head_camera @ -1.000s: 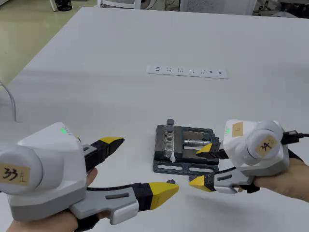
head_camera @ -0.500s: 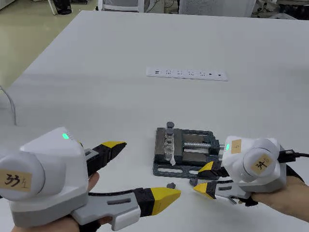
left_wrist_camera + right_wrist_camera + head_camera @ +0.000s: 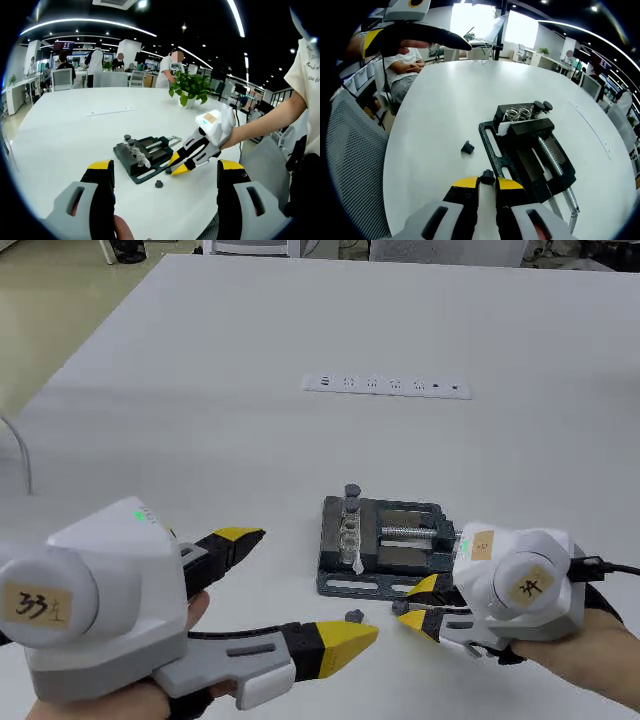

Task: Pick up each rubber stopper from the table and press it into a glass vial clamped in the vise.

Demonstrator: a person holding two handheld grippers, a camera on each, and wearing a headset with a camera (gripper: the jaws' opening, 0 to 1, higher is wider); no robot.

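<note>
**Half the vials plugged, a third stopper picked up**

Since a second ago the right gripper (image 3: 408, 606) has dropped from beside the vise to the table at the vise's near corner, and its jaws have gone from spread wide to pinched together.

Nearest us, the left gripper (image 3: 300, 588) hangs over the table (image 3: 200, 420) with its jaws spread wide and nothing between them. We judge it idle for now. Just past its lower tip a loose stopper (image 3: 352, 617) lies on the table, apart from everything else.

A little further, the right gripper view shows that gripper clenched on a stopper (image 3: 487, 176), low at the table and just beside the vise's base. Whether it has left the surface we cannot tell.

Beyond sits the vise (image 3: 395, 552), holding a row of vials (image 3: 515, 113). The two nearer ones stand open, and the two farther ones already carry black plugs (image 3: 542, 105).

By our count the job is about halfway. The held stopper must go into one open vial, then the loose one into the other.

Far back lies a power strip (image 3: 386, 387), well apart from the work.
</note>
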